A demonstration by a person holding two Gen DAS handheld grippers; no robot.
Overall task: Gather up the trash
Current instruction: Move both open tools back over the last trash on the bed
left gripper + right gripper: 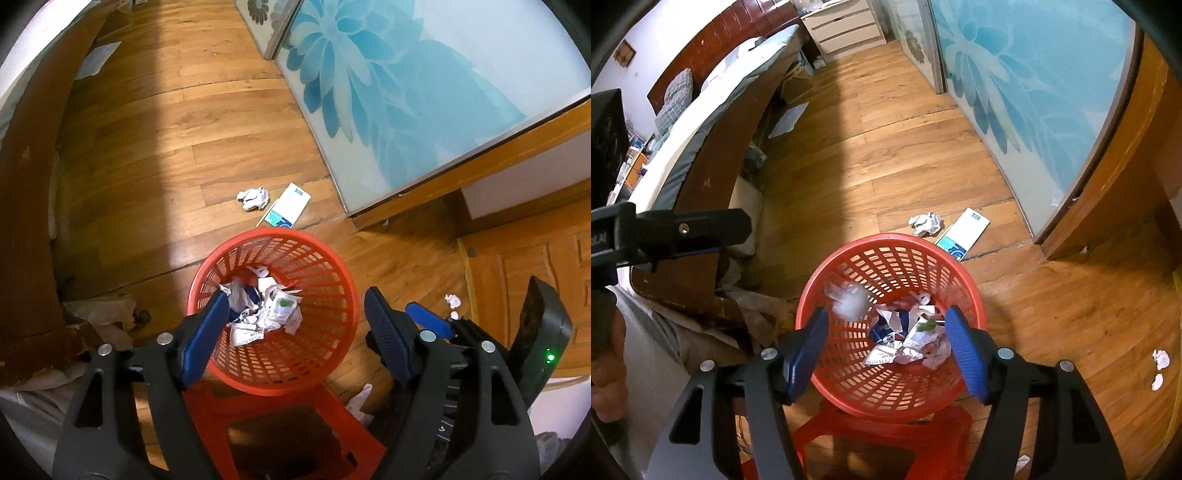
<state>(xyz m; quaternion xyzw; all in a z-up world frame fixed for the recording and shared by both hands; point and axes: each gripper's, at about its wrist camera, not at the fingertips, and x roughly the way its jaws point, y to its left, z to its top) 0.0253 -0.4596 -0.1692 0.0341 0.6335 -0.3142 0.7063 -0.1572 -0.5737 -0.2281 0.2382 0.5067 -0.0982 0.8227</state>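
Observation:
A red mesh waste basket (334,295) (886,254) stands on a red plastic stool (258,410) (923,424) and holds several crumpled papers and wrappers. My left gripper (295,317) is open and empty above the basket. My right gripper (890,332) is open above it too; a blurred white paper ball (851,302) is in mid-air between its fingers, over the basket. On the floor beyond lie a crumpled white paper (253,198) (925,222) and a flat white-and-teal carton (289,205) (964,233). Small white scraps (453,301) (1160,360) lie to the right.
A bed with a dark wooden frame (713,155) runs along the left. A sliding glass door with a blue flower print (406,81) (1034,92) is on the right. Paper sheets (98,59) lie on the wooden floor by the bed. The other gripper (672,232) shows at left.

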